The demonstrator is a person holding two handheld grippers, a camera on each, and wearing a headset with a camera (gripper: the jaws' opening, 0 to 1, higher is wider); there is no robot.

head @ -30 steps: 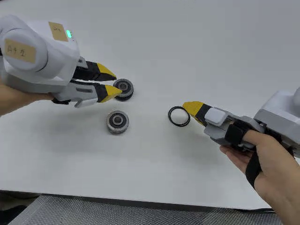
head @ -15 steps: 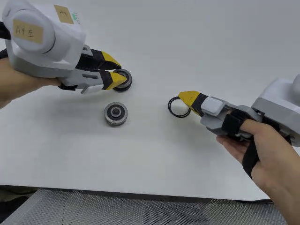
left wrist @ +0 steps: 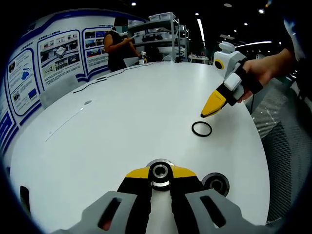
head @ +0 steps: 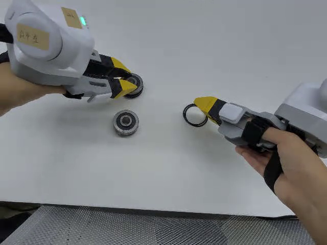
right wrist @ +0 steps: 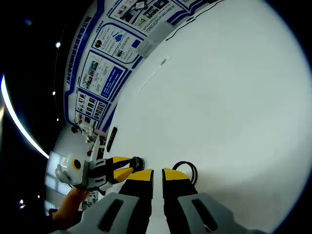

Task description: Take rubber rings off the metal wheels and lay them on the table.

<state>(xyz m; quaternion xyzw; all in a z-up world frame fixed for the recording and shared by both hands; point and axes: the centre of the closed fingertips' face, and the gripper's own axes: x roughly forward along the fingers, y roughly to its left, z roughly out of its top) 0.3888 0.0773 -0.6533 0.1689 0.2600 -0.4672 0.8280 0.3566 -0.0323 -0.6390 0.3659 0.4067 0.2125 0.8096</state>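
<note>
In the head view my left hand-held gripper [head: 124,77] sits at the upper left of the white worktop [head: 214,46]. Its yellow-tipped jaws stood spread just short of the round silver-and-black metal wheel [head: 136,86] a second ago and are now pinched on it, so I judge the next ring removal is starting. A second round metal wheel [head: 125,123], seemingly with its ring on, lies untouched just nearer me. To the right the thin black rubber ring [head: 194,125] lies loose and flat on the worktop. My right hand-held gripper [head: 206,104] has its tip at the ring's right edge, as it did before, so I count that ring as delivered. In the left gripper view the clamped wheel [left wrist: 160,172] sits between the jaw tips, with the second wheel [left wrist: 216,182] to its right. The loose ring [left wrist: 202,136] lies farther out, below the other gripper's yellow tip. In the right gripper view the jaws are pressed almost together on nothing. The ring [right wrist: 191,165] lies just beside one jaw; whether it touches, I cannot tell.
</note>
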